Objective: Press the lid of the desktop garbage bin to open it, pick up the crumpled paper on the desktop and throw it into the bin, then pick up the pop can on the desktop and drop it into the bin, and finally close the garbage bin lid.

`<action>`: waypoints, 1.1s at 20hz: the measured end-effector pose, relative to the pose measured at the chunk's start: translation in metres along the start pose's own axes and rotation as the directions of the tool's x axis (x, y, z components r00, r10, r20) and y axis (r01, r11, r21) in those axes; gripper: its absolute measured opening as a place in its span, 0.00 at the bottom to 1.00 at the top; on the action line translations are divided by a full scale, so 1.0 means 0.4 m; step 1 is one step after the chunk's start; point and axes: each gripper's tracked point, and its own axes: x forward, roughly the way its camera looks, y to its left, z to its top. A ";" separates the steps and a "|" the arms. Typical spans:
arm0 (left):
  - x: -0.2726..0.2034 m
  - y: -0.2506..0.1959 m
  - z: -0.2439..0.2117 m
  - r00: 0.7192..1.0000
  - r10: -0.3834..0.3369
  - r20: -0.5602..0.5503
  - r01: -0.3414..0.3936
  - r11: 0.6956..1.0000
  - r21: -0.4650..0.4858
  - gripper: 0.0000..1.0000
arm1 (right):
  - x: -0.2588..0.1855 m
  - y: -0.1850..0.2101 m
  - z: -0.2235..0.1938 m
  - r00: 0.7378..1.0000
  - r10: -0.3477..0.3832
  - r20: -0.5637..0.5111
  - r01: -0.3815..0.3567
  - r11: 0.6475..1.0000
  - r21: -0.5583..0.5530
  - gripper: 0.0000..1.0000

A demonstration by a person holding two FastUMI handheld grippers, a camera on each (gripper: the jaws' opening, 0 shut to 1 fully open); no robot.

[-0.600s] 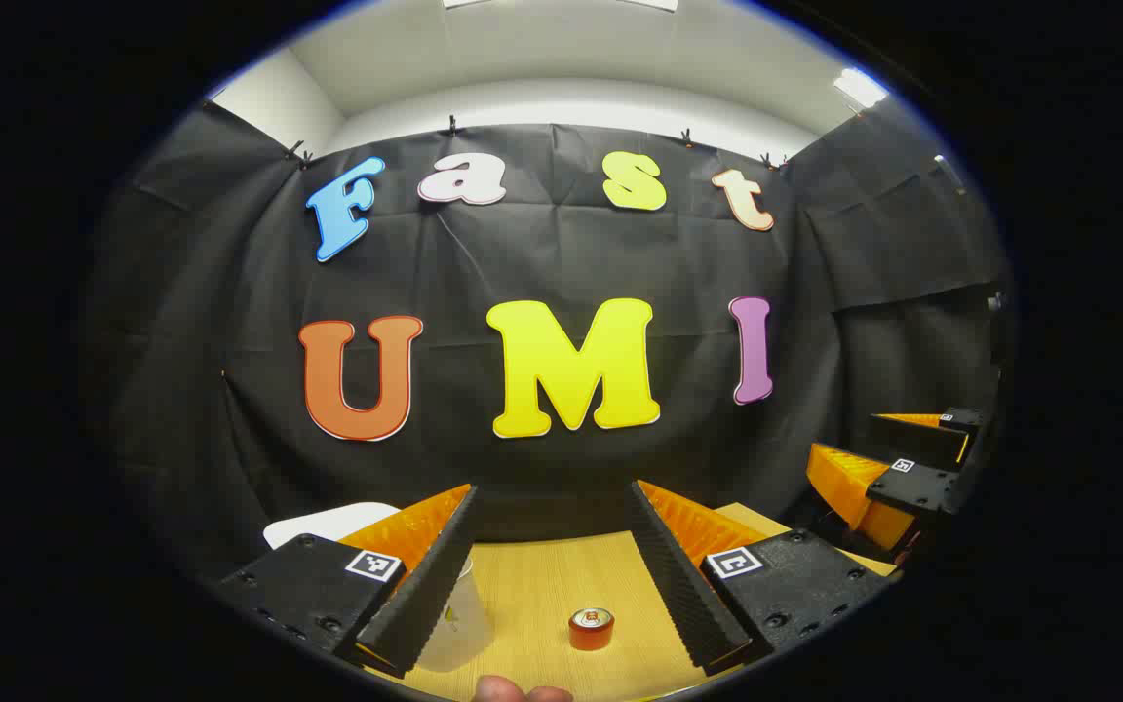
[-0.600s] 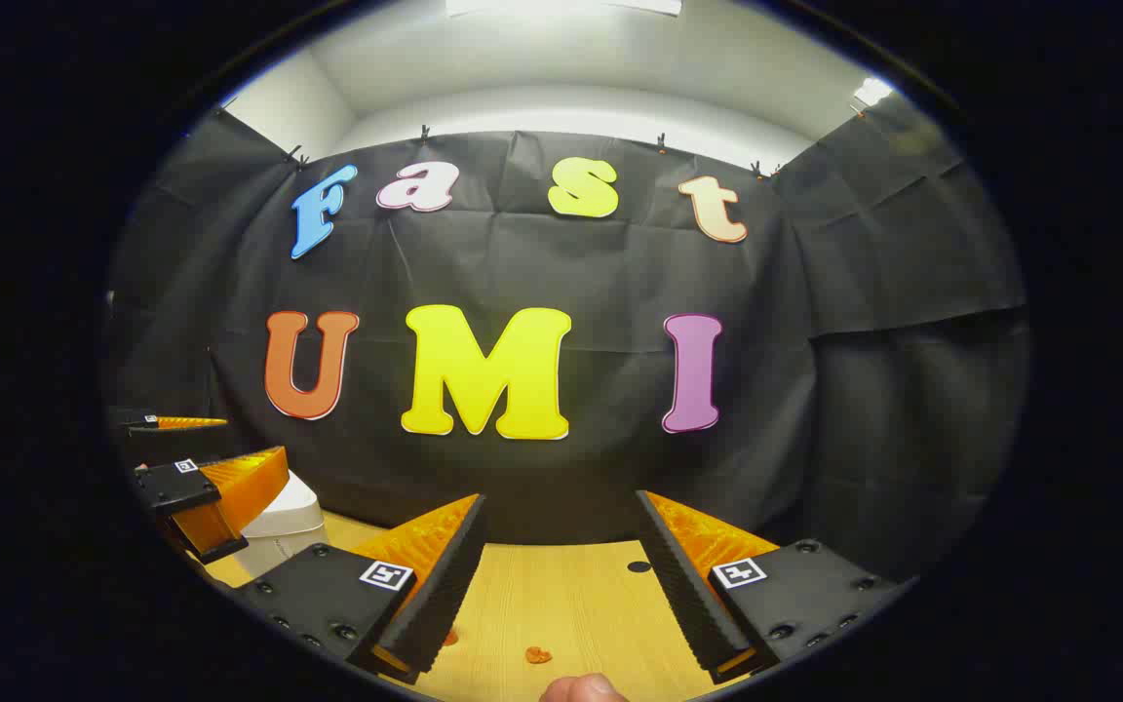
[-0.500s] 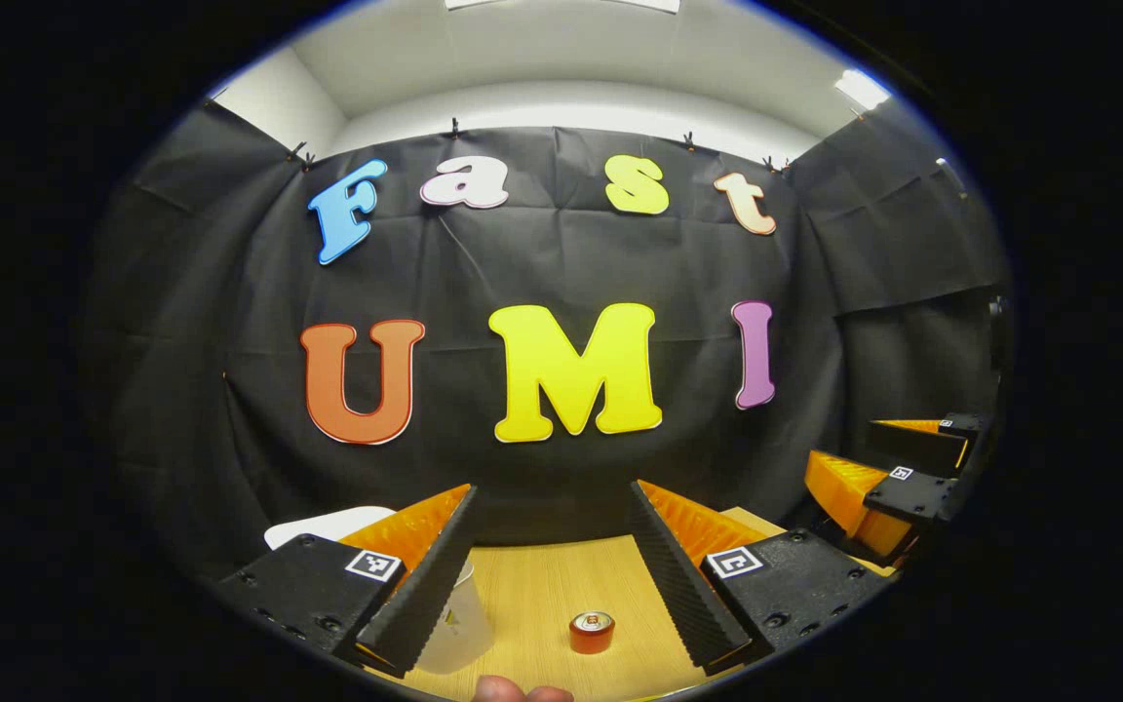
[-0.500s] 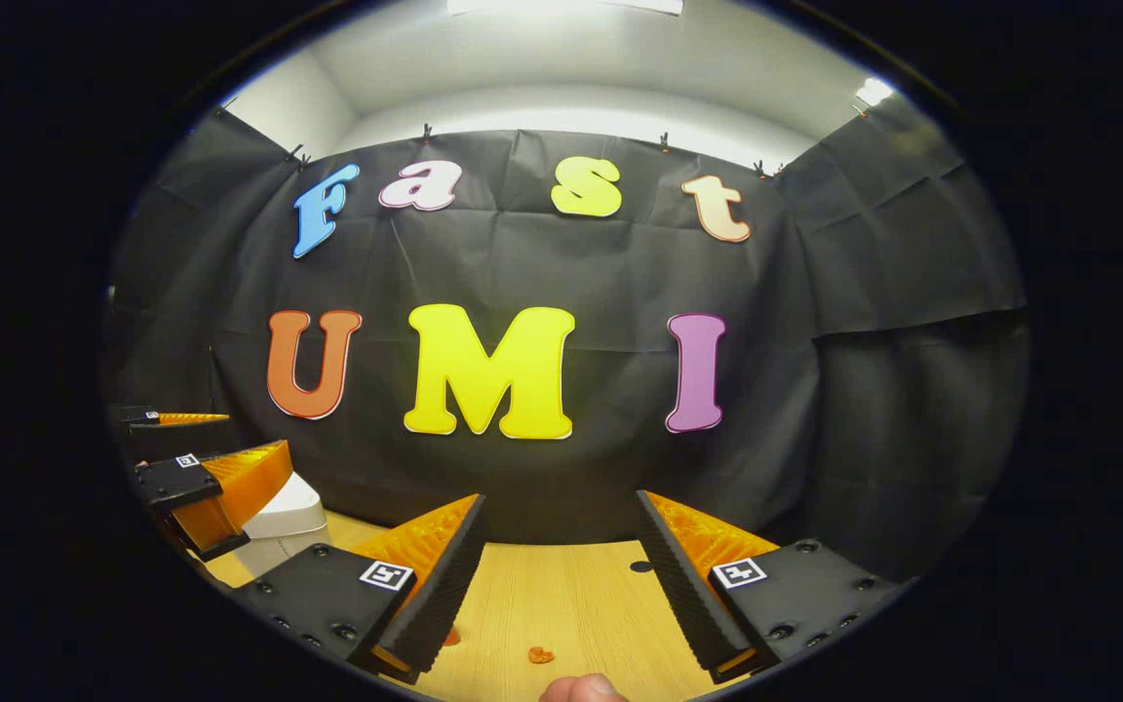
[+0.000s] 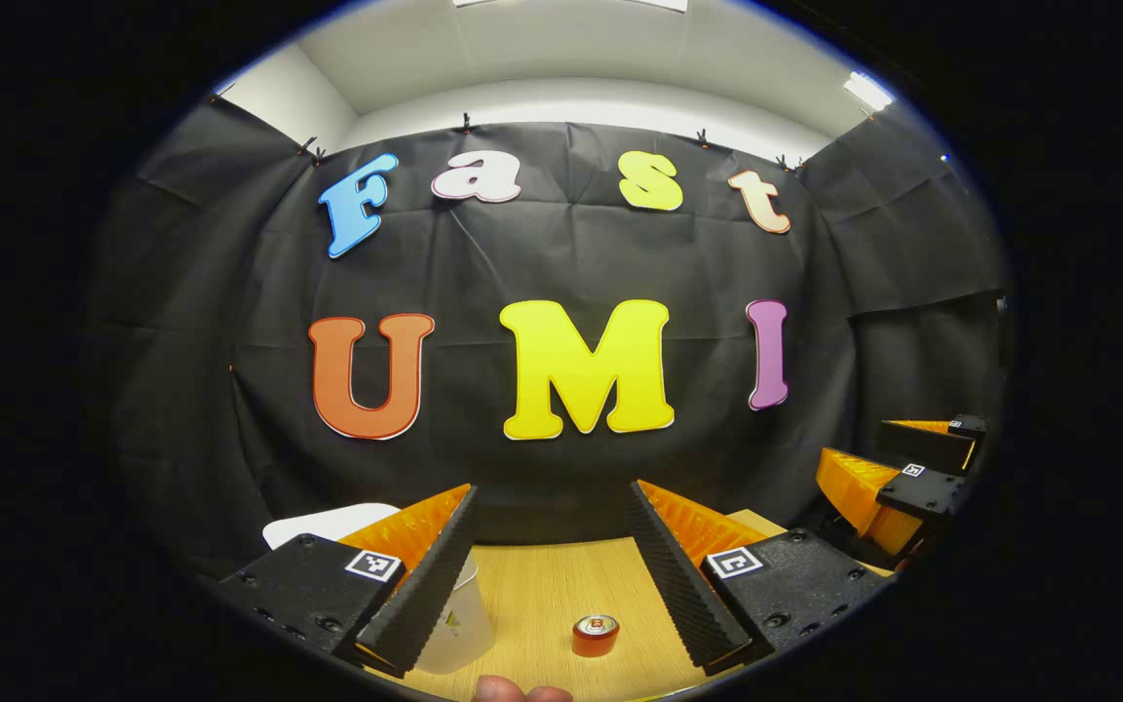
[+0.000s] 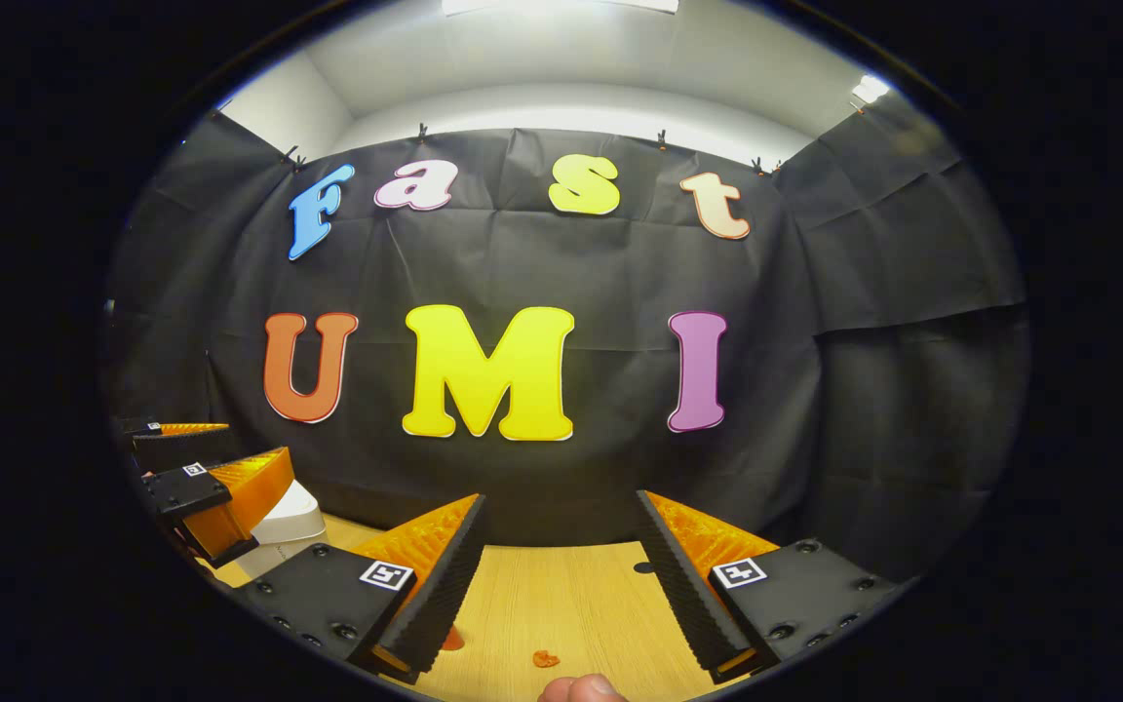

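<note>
Bin (image 5: pixel 459 624) half hidden, possibly lidded, can (image 5: pixel 596 635) upright

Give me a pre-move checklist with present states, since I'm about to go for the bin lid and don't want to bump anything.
1. Left hand-held gripper open and holding nothing: ok.
2. Right hand-held gripper open and holding nothing: ok.
3. Bin lid down, ready to press: ok, it looks closed, seen in the right gripper view behind the left hand-held gripper.
4. Pop can upright on the table, apart from the fingers: ok.
5. Crumpled paper located: cannot tell; only small orange bits lie on the table.
6. Clear cup close by the left finger, a bump risk: not ok.
</note>
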 end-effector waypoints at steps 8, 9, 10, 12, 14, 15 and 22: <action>0.019 0.008 -0.003 1.000 0.017 -0.008 -0.017 0.999 0.033 0.98 | 0.029 -0.009 -0.013 1.000 -0.002 -0.004 0.002 1.000 0.007 0.95; 0.023 0.010 -0.003 1.000 0.022 -0.009 -0.021 0.999 0.033 0.98 | 0.032 -0.011 -0.014 1.000 -0.001 -0.004 0.001 1.000 0.008 0.95; 0.033 0.012 -0.004 1.000 0.026 -0.010 -0.025 0.999 0.033 0.98 | 0.034 -0.013 -0.016 1.000 -0.002 -0.003 0.002 1.000 0.007 0.95; 0.040 0.020 -0.008 0.999 0.039 -0.015 -0.038 0.999 0.035 0.98 | 0.041 -0.018 -0.019 1.000 -0.003 -0.006 0.003 1.000 0.008 0.95; 0.044 0.038 -0.008 0.998 0.063 -0.014 -0.063 0.997 0.040 0.98 | 0.048 -0.022 -0.020 1.000 -0.003 -0.009 0.003 1.000 0.003 0.95; 0.044 0.050 -0.008 0.996 0.082 -0.015 -0.082 0.996 0.044 0.97 | 0.052 -0.024 -0.015 1.000 -0.002 -0.005 0.002 1.000 -0.003 0.95; 0.076 0.158 -0.023 0.976 0.214 -0.034 -0.212 0.976 0.053 0.97 | 0.064 -0.021 -0.018 0.999 0.028 -0.015 -0.029 0.999 -0.021 0.95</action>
